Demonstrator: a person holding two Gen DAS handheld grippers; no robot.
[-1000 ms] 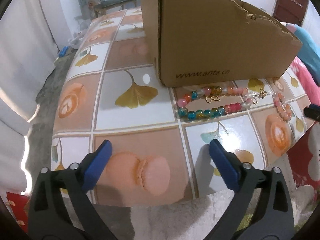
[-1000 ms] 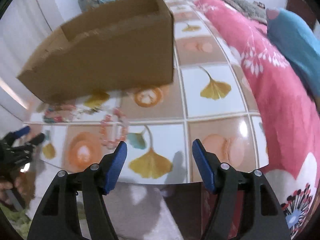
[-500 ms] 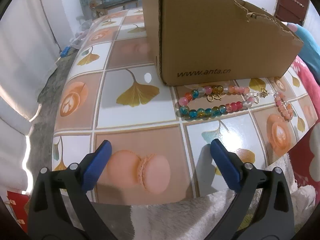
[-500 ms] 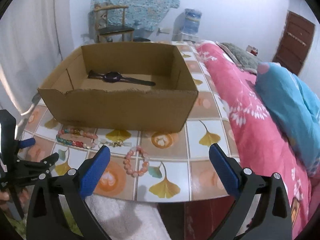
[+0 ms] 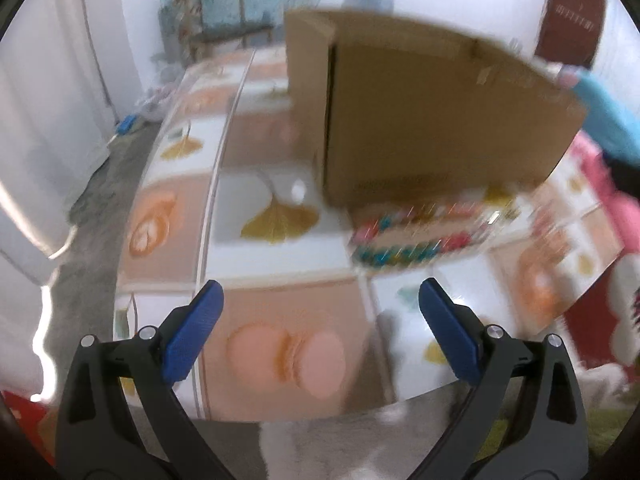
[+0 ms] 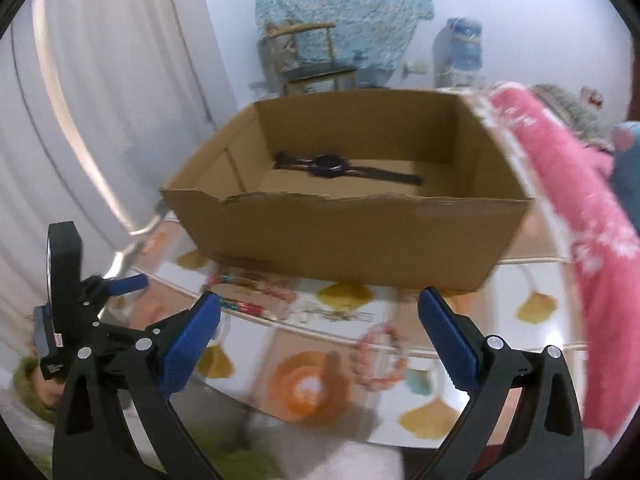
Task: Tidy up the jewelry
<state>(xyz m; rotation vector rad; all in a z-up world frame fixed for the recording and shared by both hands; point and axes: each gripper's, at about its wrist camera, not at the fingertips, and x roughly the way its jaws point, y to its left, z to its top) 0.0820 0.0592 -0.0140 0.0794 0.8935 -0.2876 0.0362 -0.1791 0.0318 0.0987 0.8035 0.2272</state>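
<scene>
Both-handed, nothing held yet. Left gripper (image 5: 318, 328) was spread wide, empty, hovering over the near part of the table (image 5: 280, 312) w/ a peach macaron print between its pads. Right gripper (image 6: 318, 330) was spread too, empty, over the table's near edge.

Beyond the left one lay the multicolour bead bracelet (image 5: 404, 236), blurred, just in front of the box (image 5: 440, 120), close to its front wall. From the right view, the pink bracelet (image 6: 380, 354) lay on the table nearly between the fingers but farther out; a small gold piece (image 6: 334, 314) sat between the two bracelets, too blurred to name. Inside the box a watch (image 6: 340, 166) lay flat on the floor.

Judging by that: one item looked packed, the rest not. Step in hand seemed an approach, prob. right gripper to the pink bracelet. Next move would call for dropping the fingers low, straddling one side of the loop, pinching the beads, then lifting over the torn front rim (image 6: 360, 200).

Room: open table to the right of the pink bracelet, pink bedding (image 6: 580, 208) just beside the table's right edge. Front table edge was close under both grippers, so beads could roll off if nudged. Left gripper, seen in the right view, stood well apart from the right one.
</scene>
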